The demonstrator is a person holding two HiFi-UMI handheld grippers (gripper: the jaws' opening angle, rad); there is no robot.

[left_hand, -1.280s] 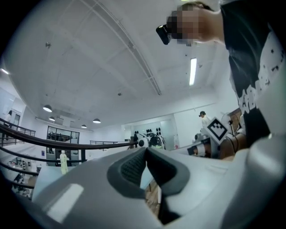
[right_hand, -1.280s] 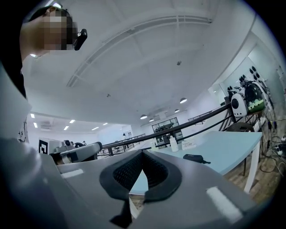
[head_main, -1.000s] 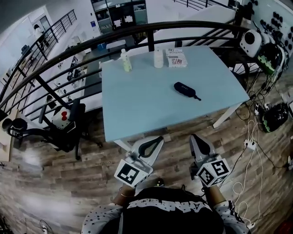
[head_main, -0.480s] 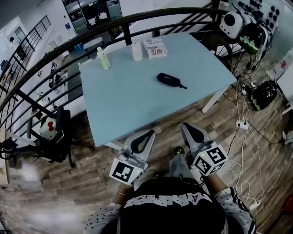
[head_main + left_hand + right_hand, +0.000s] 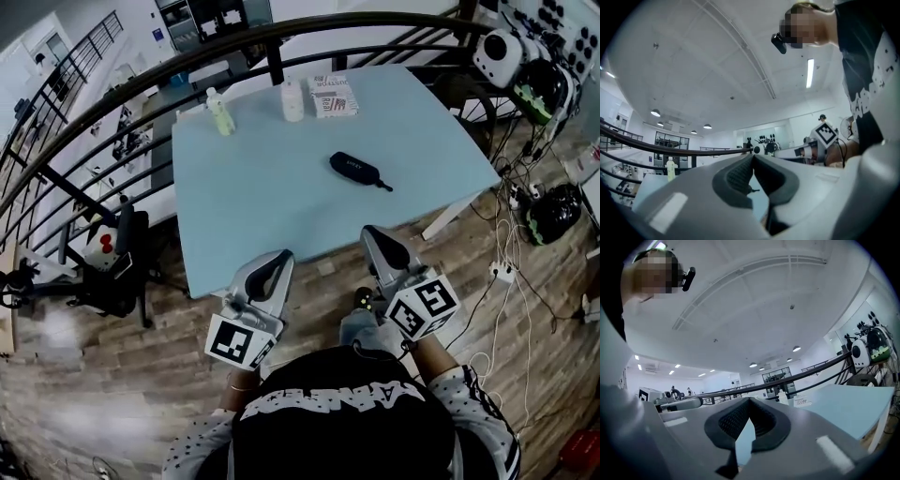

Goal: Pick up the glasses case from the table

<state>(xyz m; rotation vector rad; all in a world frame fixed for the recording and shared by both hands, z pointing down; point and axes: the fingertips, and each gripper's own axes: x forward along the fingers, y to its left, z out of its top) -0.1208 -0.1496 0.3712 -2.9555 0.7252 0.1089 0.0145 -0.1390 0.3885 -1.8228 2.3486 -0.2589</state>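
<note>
Left tool, right tool nearer table, level

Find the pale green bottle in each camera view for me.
Head view: the pale green bottle stands near the far left corner of the blue table.
Left gripper view: the bottle shows at the left, under the curved black railing.
Right gripper view: not made out.
Shared landmark: that railing, in all three views.

Glasses case on table, right of centre; box behind; bottles left of box.
</note>
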